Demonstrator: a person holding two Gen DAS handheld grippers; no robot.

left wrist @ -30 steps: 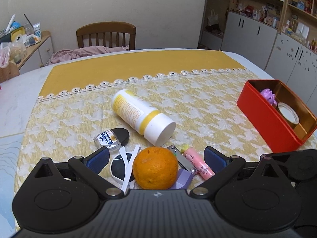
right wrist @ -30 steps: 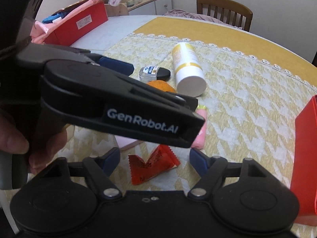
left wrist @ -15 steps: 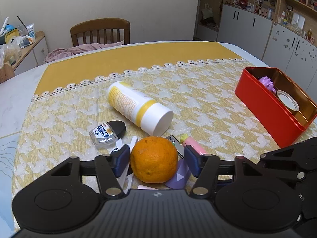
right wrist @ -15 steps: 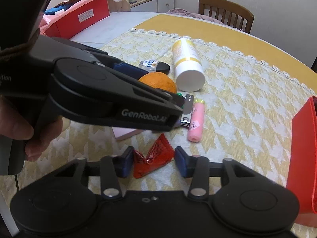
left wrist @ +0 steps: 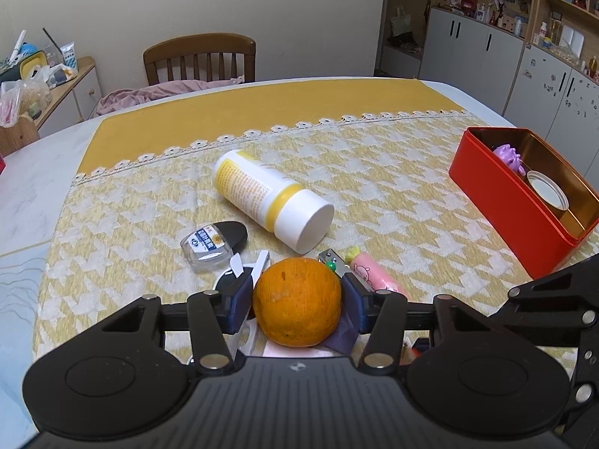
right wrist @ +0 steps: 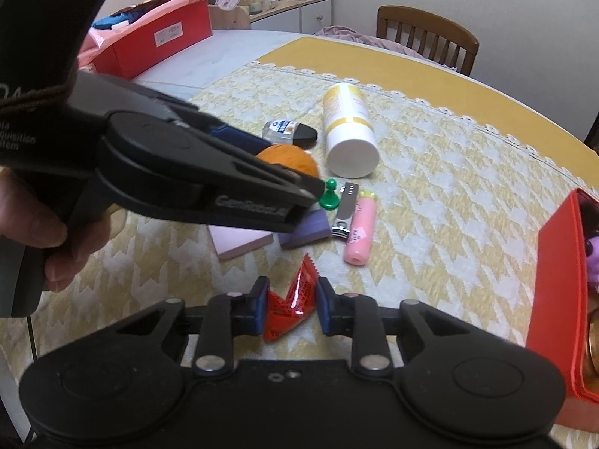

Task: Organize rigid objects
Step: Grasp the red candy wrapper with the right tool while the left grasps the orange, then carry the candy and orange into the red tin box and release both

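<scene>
Only right wrist shows green pawn (right wrist: 330, 195), packet (right wrist: 295, 299).

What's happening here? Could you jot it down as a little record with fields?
left tool: shut on the orange
right tool: shut on the red packet
bottle: lying on its side, cap toward the camera
red box: open, holds a purple toy and a white lid
beside orange: nail clipper, pink tube, green pin
surface: yellow tablecloth
</scene>
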